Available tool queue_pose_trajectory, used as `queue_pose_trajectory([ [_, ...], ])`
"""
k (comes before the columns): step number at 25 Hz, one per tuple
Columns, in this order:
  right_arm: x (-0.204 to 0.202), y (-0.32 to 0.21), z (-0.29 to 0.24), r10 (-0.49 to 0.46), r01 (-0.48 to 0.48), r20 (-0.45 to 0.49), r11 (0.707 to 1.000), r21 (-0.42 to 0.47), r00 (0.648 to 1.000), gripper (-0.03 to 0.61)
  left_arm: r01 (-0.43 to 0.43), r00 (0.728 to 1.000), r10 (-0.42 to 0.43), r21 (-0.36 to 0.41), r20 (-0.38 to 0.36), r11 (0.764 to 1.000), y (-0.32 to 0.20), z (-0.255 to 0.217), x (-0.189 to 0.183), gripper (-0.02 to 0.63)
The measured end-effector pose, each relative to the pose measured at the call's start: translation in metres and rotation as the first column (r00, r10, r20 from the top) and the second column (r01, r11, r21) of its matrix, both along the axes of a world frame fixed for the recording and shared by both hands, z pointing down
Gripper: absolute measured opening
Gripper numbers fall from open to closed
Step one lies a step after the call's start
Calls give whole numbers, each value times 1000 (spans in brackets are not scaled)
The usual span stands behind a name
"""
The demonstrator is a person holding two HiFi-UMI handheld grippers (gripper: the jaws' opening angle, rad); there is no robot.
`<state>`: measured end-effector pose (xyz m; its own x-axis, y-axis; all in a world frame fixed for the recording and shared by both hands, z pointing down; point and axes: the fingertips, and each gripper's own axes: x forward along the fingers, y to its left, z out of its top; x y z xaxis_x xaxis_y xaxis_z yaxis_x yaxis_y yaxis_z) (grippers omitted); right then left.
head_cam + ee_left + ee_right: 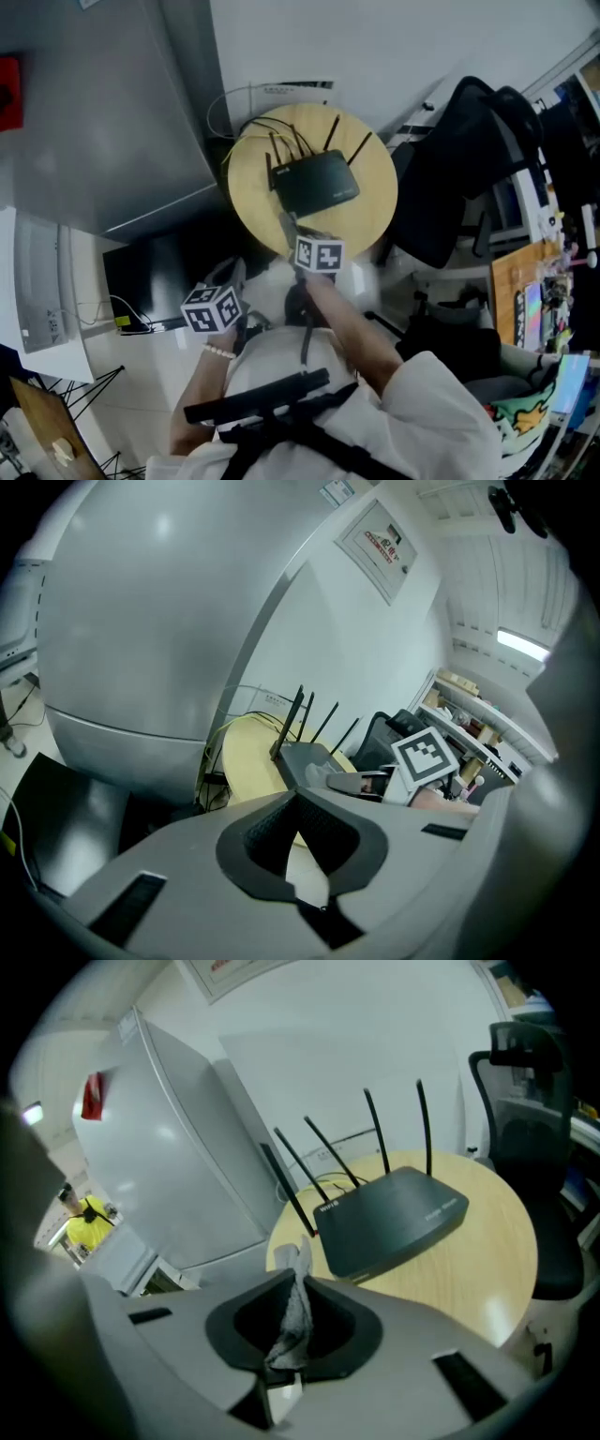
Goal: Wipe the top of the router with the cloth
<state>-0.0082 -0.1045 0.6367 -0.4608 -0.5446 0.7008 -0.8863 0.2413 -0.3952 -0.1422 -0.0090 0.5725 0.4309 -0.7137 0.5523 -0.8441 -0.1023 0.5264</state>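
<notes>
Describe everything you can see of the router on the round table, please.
The router is a flat, dark, matte box, plastic by its look, with small pale print on its top and on one edge. Several thin black antennas stand up along its back edge. It lies flat on the round wooden table. Its top is bare; the cloth in the right gripper is beside one corner.
</notes>
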Motion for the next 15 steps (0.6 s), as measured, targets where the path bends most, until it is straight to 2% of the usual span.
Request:
queue_pose_trajectory([
  [3,11,11,-44,-15,12,48,998,69,999,40,-8,1000,9,44,-16,999,1,-14,-1,-3],
  [7,37,39,-94,21,-31,65,987,159,998,40,-52,998,54,106,-18,993,1,-35,7,-3],
  [12,74,87,-123,84,-100,77,969,226,993,38,-106,994,107,187,5,977,8,-65,23,-3],
  [15,89,98,-143,112,-135,99,952,276,989,37,-133,991,130,239,26,962,8,-86,38,-3],
])
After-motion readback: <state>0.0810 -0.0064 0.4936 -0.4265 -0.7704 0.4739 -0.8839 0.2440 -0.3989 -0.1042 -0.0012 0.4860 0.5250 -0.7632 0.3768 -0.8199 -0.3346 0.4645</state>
